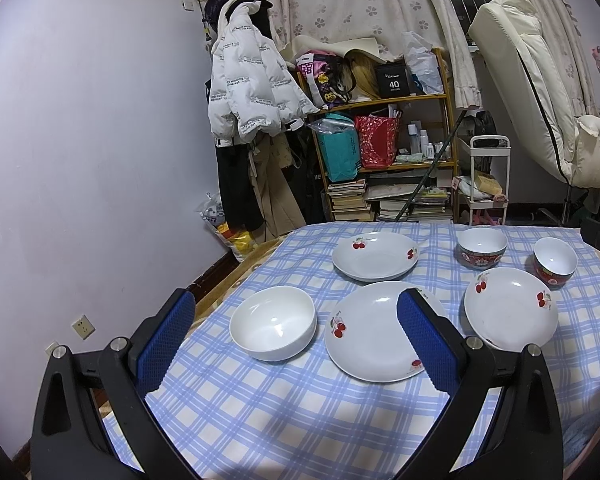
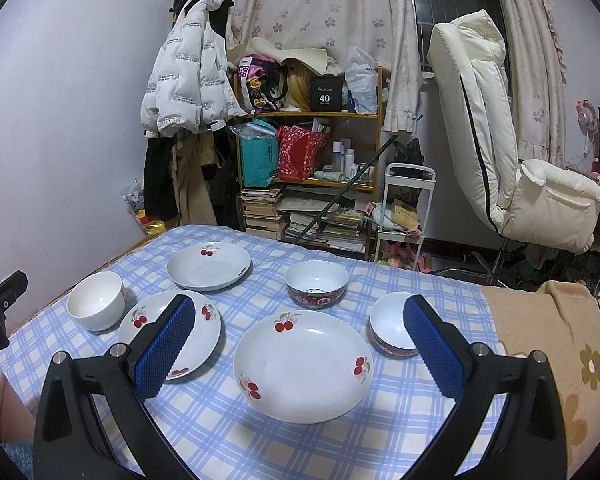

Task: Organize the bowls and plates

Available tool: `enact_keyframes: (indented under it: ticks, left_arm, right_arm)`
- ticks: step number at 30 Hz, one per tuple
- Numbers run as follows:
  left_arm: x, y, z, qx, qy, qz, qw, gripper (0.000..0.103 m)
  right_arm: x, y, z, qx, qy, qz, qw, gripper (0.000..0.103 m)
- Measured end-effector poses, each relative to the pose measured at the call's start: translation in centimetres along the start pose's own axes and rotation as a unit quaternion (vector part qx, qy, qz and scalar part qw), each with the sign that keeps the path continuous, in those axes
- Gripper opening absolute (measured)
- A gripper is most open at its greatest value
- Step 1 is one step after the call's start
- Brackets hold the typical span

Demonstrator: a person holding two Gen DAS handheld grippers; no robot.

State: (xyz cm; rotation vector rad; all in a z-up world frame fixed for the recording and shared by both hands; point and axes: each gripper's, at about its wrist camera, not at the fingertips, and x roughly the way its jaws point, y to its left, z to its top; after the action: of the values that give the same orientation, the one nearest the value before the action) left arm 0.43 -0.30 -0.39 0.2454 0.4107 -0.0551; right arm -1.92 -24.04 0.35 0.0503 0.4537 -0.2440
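I've got both grippers spread and empty, nothing stacked yet; left gripper (image 1: 296, 344) frames the white bowl (image 1: 273, 322), right gripper (image 2: 300, 344) frames the nearest cherry plate (image 2: 303, 366); next I'd pinch a rim.

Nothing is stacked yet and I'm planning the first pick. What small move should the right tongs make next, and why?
Probably lower the open right tongs toward the near rim of the cherry plate lying between its fingers; it lies alone, nothing on it.
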Motion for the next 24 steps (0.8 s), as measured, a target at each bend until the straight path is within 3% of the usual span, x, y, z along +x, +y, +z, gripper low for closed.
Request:
enact_keyframes:
  ticks: [24]
  left_arm:
    - [-0.06, -0.16, -0.02, 0.001, -0.001, 0.002, 1.0, 0.1]
  right_arm:
    - [0.05, -0.11, 0.07, 0.002, 0.002, -0.001, 1.0, 0.103]
